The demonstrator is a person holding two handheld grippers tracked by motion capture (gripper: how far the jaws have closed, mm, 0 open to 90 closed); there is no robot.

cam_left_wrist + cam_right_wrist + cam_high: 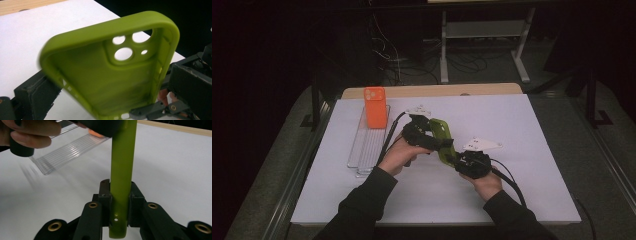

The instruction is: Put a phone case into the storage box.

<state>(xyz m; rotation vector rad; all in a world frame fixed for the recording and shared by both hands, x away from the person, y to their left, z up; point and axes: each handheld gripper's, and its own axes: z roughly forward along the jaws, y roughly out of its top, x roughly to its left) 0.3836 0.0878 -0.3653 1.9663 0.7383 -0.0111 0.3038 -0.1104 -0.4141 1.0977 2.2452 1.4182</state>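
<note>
A lime-green phone case hangs above the middle of the white table, held between both grippers. In the left gripper view its hollow inside and camera holes face me, and my left gripper is shut across its width, one jaw on each long side. My right gripper is shut on the case's lower end, seen edge-on and upright. In the high view the left gripper is at the case's upper half and the right gripper is at its near end.
An orange phone case lies at the far end of a clear ribbed tray on the left, also seen as the tray. White sheet covers the table, with a wooden strip along the far edge. Dark floor and cables lie beyond.
</note>
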